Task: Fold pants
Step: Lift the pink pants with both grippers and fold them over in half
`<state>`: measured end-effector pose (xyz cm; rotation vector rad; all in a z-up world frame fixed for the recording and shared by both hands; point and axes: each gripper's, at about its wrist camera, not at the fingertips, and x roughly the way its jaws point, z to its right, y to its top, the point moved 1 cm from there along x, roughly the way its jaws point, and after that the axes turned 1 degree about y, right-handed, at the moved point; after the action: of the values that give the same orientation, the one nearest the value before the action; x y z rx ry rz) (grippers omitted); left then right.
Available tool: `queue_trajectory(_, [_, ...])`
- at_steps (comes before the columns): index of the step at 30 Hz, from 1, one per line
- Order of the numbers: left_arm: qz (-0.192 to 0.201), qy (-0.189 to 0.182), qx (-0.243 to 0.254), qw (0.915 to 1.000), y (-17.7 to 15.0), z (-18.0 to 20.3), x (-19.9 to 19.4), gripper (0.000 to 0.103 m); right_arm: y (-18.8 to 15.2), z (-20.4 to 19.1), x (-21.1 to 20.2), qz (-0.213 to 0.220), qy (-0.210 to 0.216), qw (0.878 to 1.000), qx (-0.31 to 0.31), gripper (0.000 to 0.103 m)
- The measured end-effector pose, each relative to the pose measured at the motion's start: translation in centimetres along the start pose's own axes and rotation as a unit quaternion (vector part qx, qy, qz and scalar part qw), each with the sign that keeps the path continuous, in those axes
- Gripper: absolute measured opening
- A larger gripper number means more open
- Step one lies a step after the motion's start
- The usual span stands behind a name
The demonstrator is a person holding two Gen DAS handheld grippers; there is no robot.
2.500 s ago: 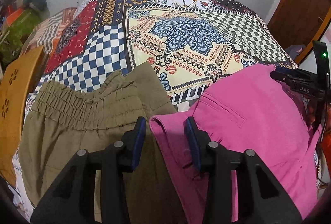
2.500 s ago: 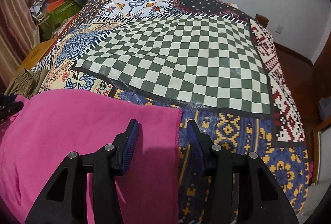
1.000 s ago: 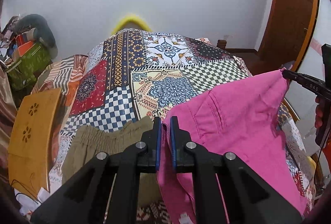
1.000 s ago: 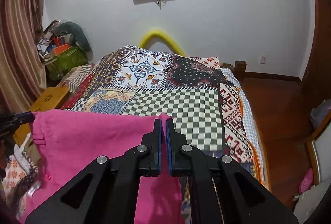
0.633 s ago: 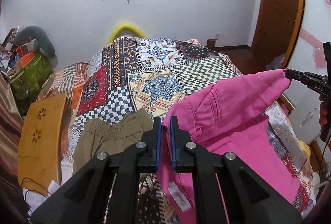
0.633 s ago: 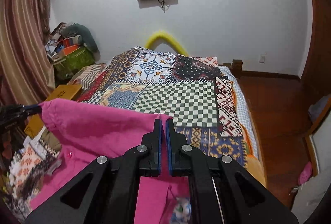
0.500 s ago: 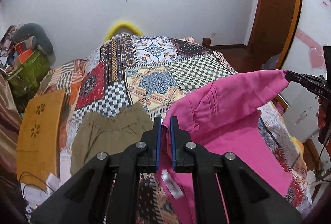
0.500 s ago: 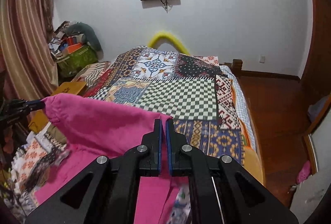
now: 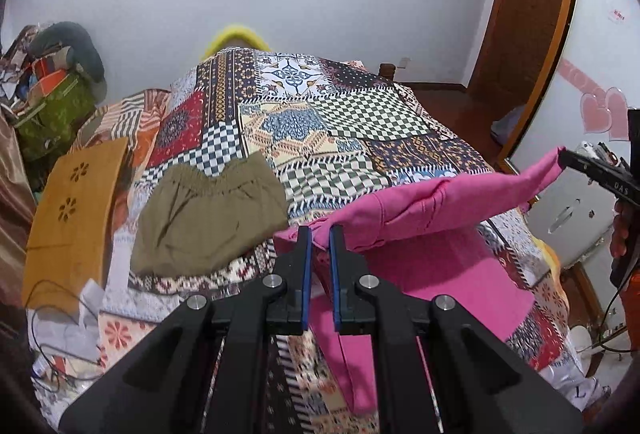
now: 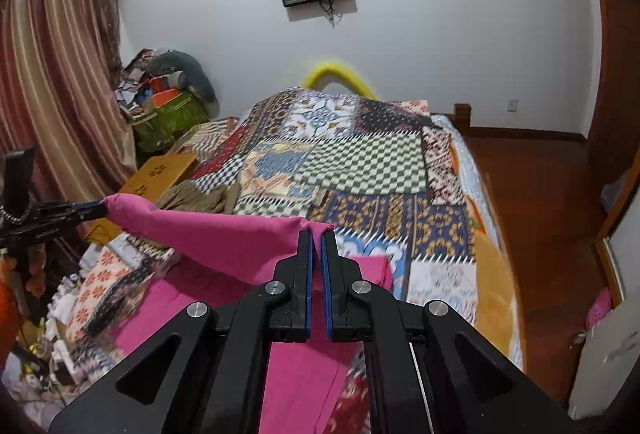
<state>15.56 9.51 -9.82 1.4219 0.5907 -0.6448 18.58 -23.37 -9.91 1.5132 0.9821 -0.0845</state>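
Note:
The pink pants (image 9: 432,201) hang stretched between my two grippers above the near end of the patchwork bed (image 9: 360,121). My left gripper (image 9: 319,234) is shut on one waistband corner. My right gripper (image 10: 316,234) is shut on the other corner, and it shows at the far right of the left wrist view (image 9: 564,155). The legs drape down onto the bed (image 10: 256,298). The left gripper shows at the left of the right wrist view (image 10: 100,209).
Folded olive shorts (image 9: 208,205) lie on the bed's left side. A wooden board (image 9: 72,209) leans left of the bed, with cluttered bags (image 9: 52,101) behind. A wooden door (image 9: 528,13) and floor (image 10: 540,193) are on the right.
Both grippers closed on the pink pants' waistband corners and lifted them high off the bed. Over the last half second they rose further and pulled back.

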Motion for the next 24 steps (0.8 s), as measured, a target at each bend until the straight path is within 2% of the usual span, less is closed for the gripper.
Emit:
queue_trajectory(13, [-0.008,-0.003,0.015,0.9999,-5.7,2.9,-2.7,0.008,-5.9,-1.0,-2.3,-0.038,-0.004,0.999,0.018,0.004])
queue_trajectory(24, [-0.051,0.000,0.017,0.9986,-10.5,3.2,-1.5,0.008,-10.4,-1.2,-2.1,-0.084,-0.016,0.996,0.033,0.004])
